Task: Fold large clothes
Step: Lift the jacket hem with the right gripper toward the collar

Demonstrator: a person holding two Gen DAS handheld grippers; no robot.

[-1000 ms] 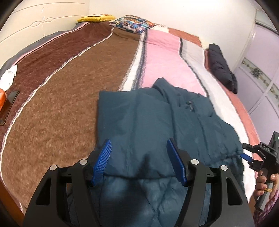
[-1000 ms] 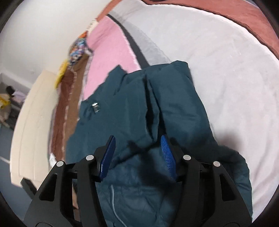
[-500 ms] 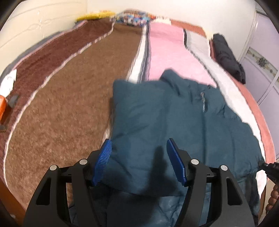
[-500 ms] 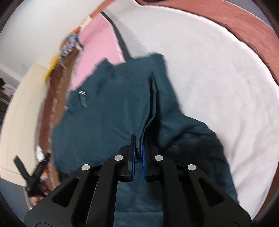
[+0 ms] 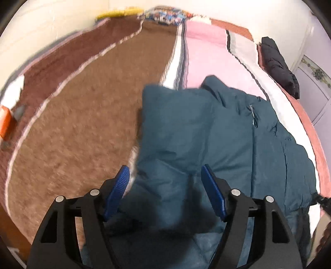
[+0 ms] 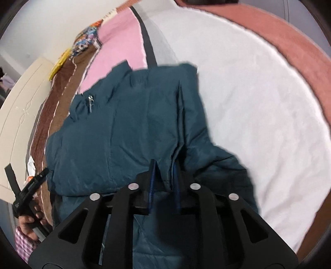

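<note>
A teal padded jacket [image 5: 206, 128] lies on the bed, collar at the far end and its left side folded over. My left gripper [image 5: 164, 168] hovers over the near left part, jaws wide and still opening, pads off the cloth. In the right wrist view the jacket [image 6: 124, 128] fills the middle. My right gripper [image 6: 164, 165] has a raised fold of the jacket's right side between its pads. Its jaws are narrow and opening slightly, and the fold fills the gap. A hand holds the left gripper [image 6: 31, 186] at the left edge.
The bed has a striped blanket, brown [image 5: 82, 124] on the left, then pink and white [image 6: 248, 93]. A black garment [image 5: 277, 64] lies at the far right edge, pillows [image 5: 163, 16] at the head. An orange object [image 5: 5, 122] sits at the left, wardrobe doors [image 5: 314, 82] at the right.
My right gripper closed from open onto a fold of the jacket's right side and swung across, then its jaws widened a little. The left gripper's jaws spread slightly over the near left part.
</note>
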